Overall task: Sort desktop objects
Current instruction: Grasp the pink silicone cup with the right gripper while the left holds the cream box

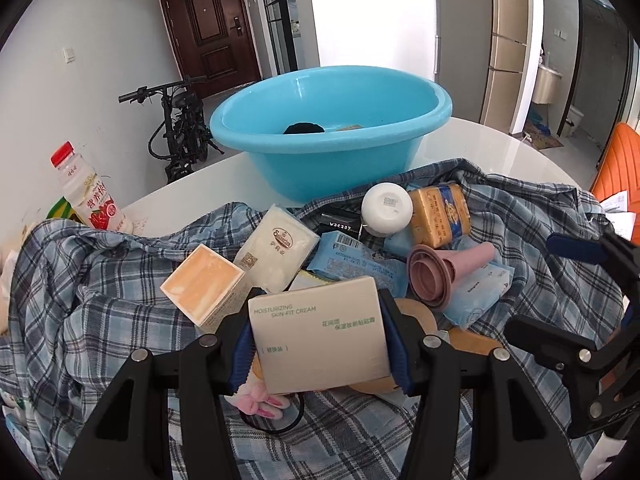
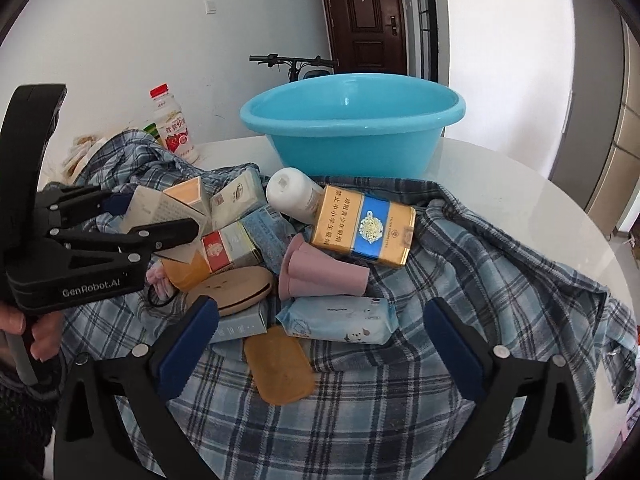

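Note:
My left gripper [image 1: 320, 300] is shut on a beige box [image 1: 320, 344] printed "Moisturizing Skin-Fit Cream", held just above a pile of small goods on a plaid shirt [image 2: 440, 360]. Behind the pile stands a blue basin [image 1: 320, 168] with a dark round thing [image 1: 304, 128] inside. My right gripper [image 2: 322, 308] is open over the shirt. A pale blue tissue pack [image 2: 340, 318] and an amber flat piece [image 2: 280, 372] lie below its gap, untouched. Nearby are nested pink cups [image 2: 320, 276], a gold and blue carton [image 2: 362, 226] and a white bottle [image 2: 292, 194].
A red-capped drink bottle [image 2: 172, 124] stands at the back left of the round white table [image 2: 520, 184]. Several small boxes [image 2: 228, 246], an orange-topped box [image 1: 204, 284], a wooden oval [image 2: 236, 288] and a pink hair tie [image 1: 264, 404] crowd the pile's left. An orange chair [image 1: 618, 168] is at the right.

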Action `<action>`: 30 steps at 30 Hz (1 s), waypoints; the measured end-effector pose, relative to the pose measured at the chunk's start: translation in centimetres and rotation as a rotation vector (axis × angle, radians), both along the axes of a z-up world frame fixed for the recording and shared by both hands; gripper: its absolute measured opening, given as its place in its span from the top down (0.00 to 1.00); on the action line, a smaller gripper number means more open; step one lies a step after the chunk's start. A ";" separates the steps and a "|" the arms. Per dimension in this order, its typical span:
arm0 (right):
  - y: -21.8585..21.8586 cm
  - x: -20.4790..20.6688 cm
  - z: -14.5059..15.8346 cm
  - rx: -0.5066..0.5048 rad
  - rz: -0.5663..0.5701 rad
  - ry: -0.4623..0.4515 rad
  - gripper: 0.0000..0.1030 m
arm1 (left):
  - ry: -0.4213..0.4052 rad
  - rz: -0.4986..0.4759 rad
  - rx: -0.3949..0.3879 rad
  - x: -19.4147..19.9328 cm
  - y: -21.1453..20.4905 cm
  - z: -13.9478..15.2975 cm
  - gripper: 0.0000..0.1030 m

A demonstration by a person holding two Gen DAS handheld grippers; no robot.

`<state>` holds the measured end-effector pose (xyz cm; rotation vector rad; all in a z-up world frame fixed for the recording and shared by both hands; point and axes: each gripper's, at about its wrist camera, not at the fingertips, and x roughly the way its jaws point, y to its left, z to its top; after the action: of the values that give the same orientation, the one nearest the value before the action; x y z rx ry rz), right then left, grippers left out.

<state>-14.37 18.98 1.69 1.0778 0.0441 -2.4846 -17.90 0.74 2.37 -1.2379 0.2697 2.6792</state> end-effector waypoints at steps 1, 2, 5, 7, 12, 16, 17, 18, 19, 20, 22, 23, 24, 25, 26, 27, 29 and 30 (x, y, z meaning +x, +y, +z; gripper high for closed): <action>-0.1 -0.2 -0.1 -0.021 -0.015 -0.010 0.01 | 0.003 0.002 0.008 -0.1 -0.1 0.0 0.44; -0.1 -0.4 -0.2 -0.039 -0.033 -0.020 0.01 | 0.007 0.006 0.021 -0.1 -0.2 0.1 0.44; -0.3 -1.4 -0.9 -0.061 -0.071 -0.083 0.01 | 0.013 -0.001 0.033 -0.5 0.0 0.5 0.44; -0.6 -2.3 -1.5 -0.056 -0.096 -0.115 0.01 | 0.034 0.014 0.029 -0.6 -0.1 0.8 0.44; -0.8 -3.9 -2.7 -0.075 -0.149 -0.133 0.01 | 0.021 0.032 0.034 -1.1 -0.7 0.6 0.44; -1.2 -4.9 -3.2 -0.115 -0.168 -0.174 0.01 | 0.011 0.041 0.032 -1.4 -0.9 0.3 0.44; -1.5 -5.1 -3.2 -0.110 -0.162 -0.174 0.01 | 0.015 0.050 0.022 -1.4 -0.9 0.2 0.44; -1.8 -5.2 -3.3 -0.099 -0.157 -0.175 0.01 | 0.019 0.051 0.018 -1.5 -1.0 0.3 0.44; -2.1 -5.3 -3.4 -0.091 -0.157 -0.174 0.01 | 0.018 0.048 0.026 -1.4 -1.1 0.4 0.44; -2.3 -5.4 -3.5 -0.083 -0.161 -0.174 0.01 | 0.016 0.046 0.038 -1.4 -1.3 0.5 0.44; -2.7 -5.4 -3.6 -0.046 -0.177 -0.157 0.01 | 0.025 0.037 0.060 -1.2 -1.5 1.2 0.44; -2.9 -5.3 -3.5 -0.028 -0.178 -0.141 0.01 | 0.038 0.039 0.054 -1.0 -1.5 1.5 0.44; -2.9 -5.4 -3.6 -0.023 -0.175 -0.132 0.01 | 0.057 0.045 0.041 -0.8 -1.6 1.8 0.44; -2.9 -5.5 -3.7 -0.029 -0.178 -0.138 0.01 | 0.070 0.051 0.032 -0.7 -1.6 2.0 0.44; -2.8 -5.6 -3.9 -0.041 -0.190 -0.150 0.01 | 0.072 0.053 0.033 -0.7 -1.8 2.1 0.44; -2.6 -5.7 -4.0 -0.057 -0.199 -0.161 0.01 | 0.066 0.052 0.044 -0.8 -2.0 2.1 0.44; -2.6 -5.9 -4.3 -0.070 -0.208 -0.169 0.01 | 0.043 0.050 0.082 -1.0 -2.4 2.2 0.44; -2.6 -6.0 -4.4 -0.065 -0.208 -0.170 0.01 | 0.039 0.053 0.089 -1.1 -2.6 2.2 0.44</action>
<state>-20.37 16.37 -2.66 1.3212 -0.2081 -2.5427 -18.95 -1.82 4.59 -1.1841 0.1230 2.7294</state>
